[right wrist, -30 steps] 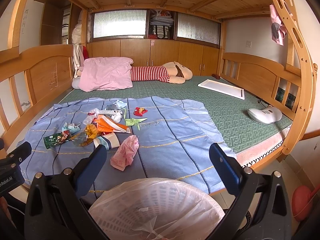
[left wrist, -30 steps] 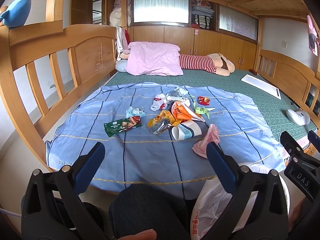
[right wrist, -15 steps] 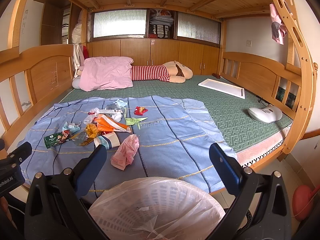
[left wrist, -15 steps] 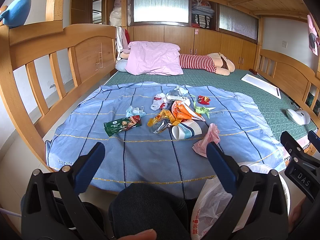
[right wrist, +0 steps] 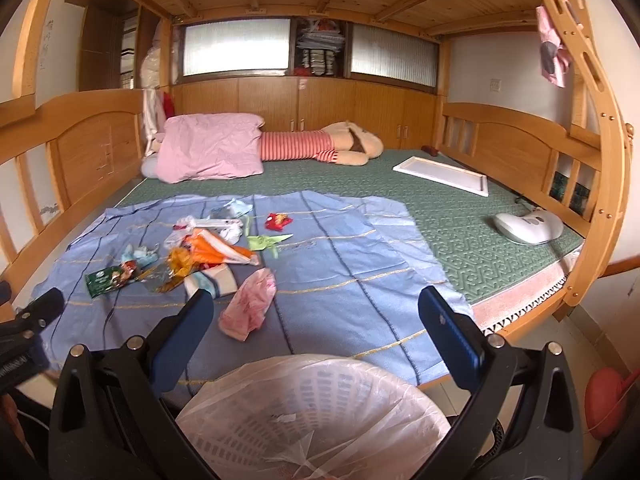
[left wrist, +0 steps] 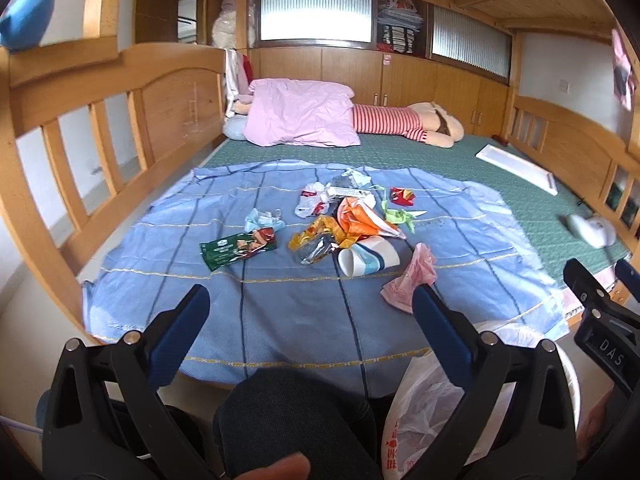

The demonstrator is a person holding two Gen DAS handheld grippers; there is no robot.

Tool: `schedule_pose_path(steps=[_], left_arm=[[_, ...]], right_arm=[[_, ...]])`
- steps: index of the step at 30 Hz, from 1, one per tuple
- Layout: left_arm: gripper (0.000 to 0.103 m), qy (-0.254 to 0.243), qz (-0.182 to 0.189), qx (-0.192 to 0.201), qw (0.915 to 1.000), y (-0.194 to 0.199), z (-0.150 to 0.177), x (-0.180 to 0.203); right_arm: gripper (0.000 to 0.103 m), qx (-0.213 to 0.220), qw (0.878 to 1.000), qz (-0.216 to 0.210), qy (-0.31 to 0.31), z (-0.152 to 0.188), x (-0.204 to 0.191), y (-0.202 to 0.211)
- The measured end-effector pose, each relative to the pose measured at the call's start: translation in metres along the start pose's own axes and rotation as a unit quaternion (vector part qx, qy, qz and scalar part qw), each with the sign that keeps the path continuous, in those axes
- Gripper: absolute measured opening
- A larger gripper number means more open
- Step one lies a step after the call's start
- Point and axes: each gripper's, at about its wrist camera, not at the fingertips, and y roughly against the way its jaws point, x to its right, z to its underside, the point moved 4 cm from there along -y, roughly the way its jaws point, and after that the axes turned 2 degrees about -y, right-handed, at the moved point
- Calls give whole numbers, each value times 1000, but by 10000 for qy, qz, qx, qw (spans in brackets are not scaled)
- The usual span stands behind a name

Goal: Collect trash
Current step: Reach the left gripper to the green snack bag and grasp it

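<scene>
Trash lies on a blue sheet (left wrist: 280, 304) on the bed: a green snack wrapper (left wrist: 238, 247), a paper cup (left wrist: 368, 261) on its side, a pink crumpled bag (left wrist: 412, 280), orange wrappers (left wrist: 356, 220), and a red wrapper (left wrist: 402, 196). A white basket lined with a clear bag (right wrist: 312, 412) stands on the floor just below my right gripper (right wrist: 316, 308). The pink bag (right wrist: 250, 302) lies between the right gripper's fingers in view, apart from them. My left gripper (left wrist: 308, 308) is open and empty over the sheet's near edge. Both hover short of the trash.
A pink pillow (left wrist: 300, 114) and a striped plush toy (left wrist: 404, 122) lie at the bed's far end. A white board (right wrist: 440, 170) and a white device (right wrist: 528, 226) sit on the green mat at right. Wooden rails (left wrist: 100, 120) flank the bed. My knee (left wrist: 288, 420) is below.
The left gripper has shifted slightly, so the view tilts a little. The right gripper view has barely changed. Both stay open and empty.
</scene>
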Motion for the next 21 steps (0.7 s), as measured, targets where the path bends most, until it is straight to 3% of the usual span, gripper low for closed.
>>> schedule_pose_path(steps=[3, 5, 9, 11, 12, 13, 14, 19, 20, 21], left_arm=[[100, 383, 171, -87, 9991, -24, -11, -37], [98, 664, 251, -373, 9968, -48, -16, -64], [68, 1299, 782, -901, 9843, -102, -14, -109], [54, 1438, 960, -1176, 9779, -132, -8, -122], [46, 1453, 995, -1308, 9756, -148, -5, -128], [43, 1470, 1015, -1411, 9737, -163, -2, -134], [39, 1495, 1054, -1486, 9718, -176, 0, -140], [38, 1938, 1191, -1680, 9592, -227, 4, -177], [40, 2028, 1098, -1681, 9584, -233, 5, -184], [51, 2113, 879, -1728, 9580, -239, 6, -191]], right_arm=[[101, -245, 9995, 199, -65, -1, 7, -11], [101, -406, 9991, 4, -84, -2, 9, -22], [99, -610, 9977, -259, -154, 3, 7, -44], [85, -860, 9956, -374, 19, 7, -5, -58], [73, -983, 9943, -388, 125, 9, -12, -64], [63, -1121, 9927, -386, 231, 12, -21, -71], [60, -1252, 9908, -439, 279, 13, -29, -79], [58, -1815, 9780, -1024, 11, 11, -69, -116], [58, -1928, 9741, -1184, 9, 7, -86, -126], [58, -1987, 9718, -1270, 13, 4, -98, -133]])
